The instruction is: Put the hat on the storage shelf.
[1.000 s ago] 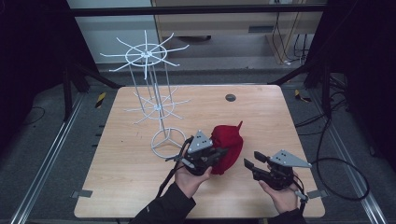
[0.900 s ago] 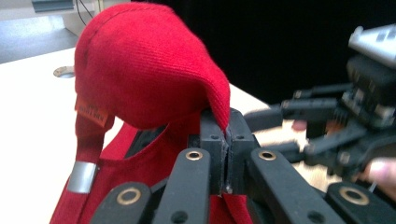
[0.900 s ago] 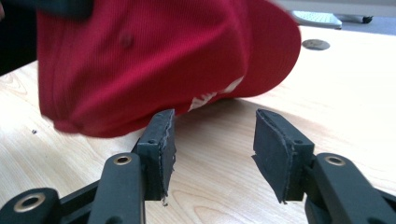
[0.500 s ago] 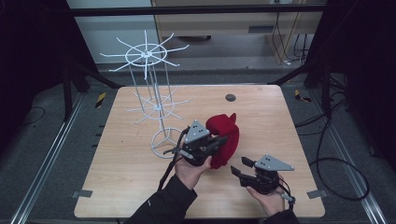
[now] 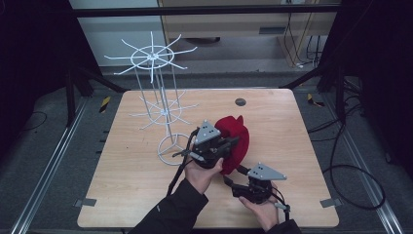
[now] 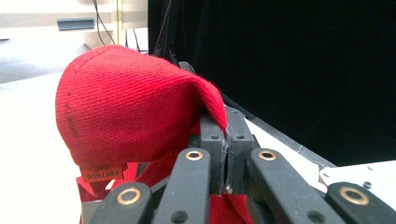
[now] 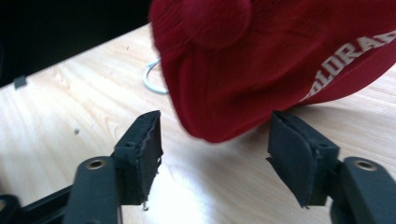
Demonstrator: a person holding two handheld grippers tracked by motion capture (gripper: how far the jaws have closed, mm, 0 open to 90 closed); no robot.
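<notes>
A white wire display rack (image 5: 163, 114) stands upright on the left part of the wooden worktop (image 5: 122, 175), with two rings of thin spokes on its pole and a round wire base. A small dark round disc (image 5: 240, 102) lies near the far edge. Two grey tape pieces (image 5: 84, 202) mark the near corners.

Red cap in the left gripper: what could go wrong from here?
The left gripper pinches only a thin fold of the red cap, so it might slip free. The right gripper has just been opening with nothing between its jaws; its reach could snag the white wire rack nearby.
</notes>
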